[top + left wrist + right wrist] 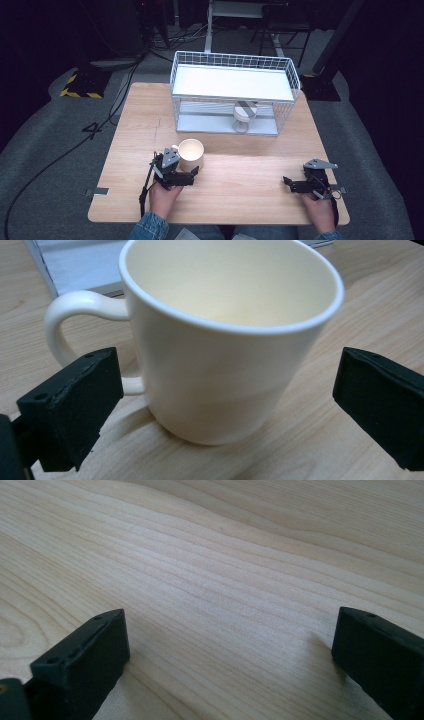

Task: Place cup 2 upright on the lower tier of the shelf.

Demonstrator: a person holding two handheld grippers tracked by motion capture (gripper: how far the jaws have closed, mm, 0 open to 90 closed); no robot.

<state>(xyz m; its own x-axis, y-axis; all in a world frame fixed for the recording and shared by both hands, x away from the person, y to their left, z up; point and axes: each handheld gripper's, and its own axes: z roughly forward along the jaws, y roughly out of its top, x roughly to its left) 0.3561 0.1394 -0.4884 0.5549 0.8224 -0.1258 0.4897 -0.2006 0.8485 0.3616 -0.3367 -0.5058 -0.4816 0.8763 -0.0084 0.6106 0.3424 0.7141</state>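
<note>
The cream mug (191, 154) stands upright on the table (250, 175) directly in front of the wire rack (235, 95), body between the spread jaws of the left gripper (220, 405), untouched; the right gripper (230, 655), open and empty, rests well apart.

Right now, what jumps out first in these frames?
The cream mug stands upright between the open jaws of the left gripper, near the table's middle. Behind it a white wire rack holds a small cup on its lower shelf. The right gripper rests open on bare wood.
</note>
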